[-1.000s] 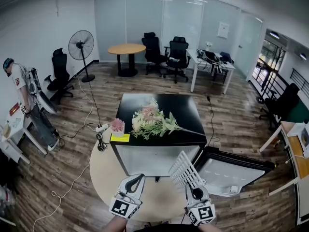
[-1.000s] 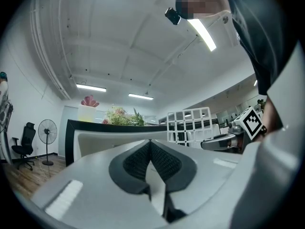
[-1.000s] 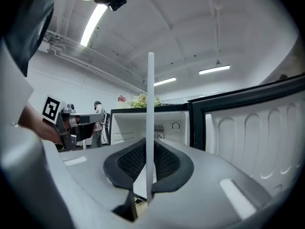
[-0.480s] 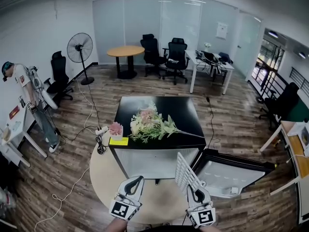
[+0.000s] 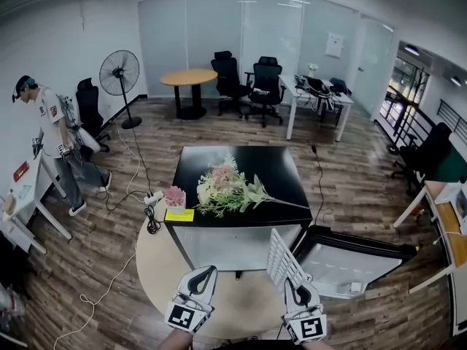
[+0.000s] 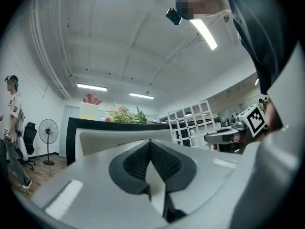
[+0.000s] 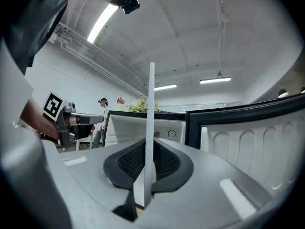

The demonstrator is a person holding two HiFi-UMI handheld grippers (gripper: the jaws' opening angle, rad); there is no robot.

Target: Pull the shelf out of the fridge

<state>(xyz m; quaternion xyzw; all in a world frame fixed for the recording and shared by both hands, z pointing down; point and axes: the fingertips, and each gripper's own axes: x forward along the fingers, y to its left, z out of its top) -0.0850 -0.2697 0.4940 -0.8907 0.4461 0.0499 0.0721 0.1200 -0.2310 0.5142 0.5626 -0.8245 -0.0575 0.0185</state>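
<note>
The shelf (image 5: 283, 257) is out of the fridge (image 5: 271, 160) and in the air just in front of its open compartment. It is a white wire grid of small square cells, standing on edge and tilted. The right gripper (image 5: 293, 289) has its fingers closed on the shelf's lower edge. In the right gripper view the shelf (image 7: 151, 109) shows edge-on as a thin white strip rising from between the black, finely ribbed pads. The left gripper (image 5: 206, 274) is empty, and in the left gripper view its fingers (image 6: 136, 162) meet at the tips with nothing between them. Both grippers have smooth grey shells. Each carries a cube with a black-and-white square marker pattern, which is the only print that can be made out.

The fridge is a low box with a glossy black top and pale sides, standing on a round beige desk (image 5: 157, 268). Its door (image 5: 359, 258) hangs open to the right. The door has a black frame and a white moulded plastic liner (image 7: 248, 142) with arched ribs. A small round dial (image 7: 172, 133) sits on the white inner wall.

On the black top lies a bouquet (image 5: 228, 187) of pale pink and cream flowers with green stems. Beside it are a pink flower in a small pot (image 5: 177, 191) and a flat yellow pad (image 5: 181, 214).
</note>
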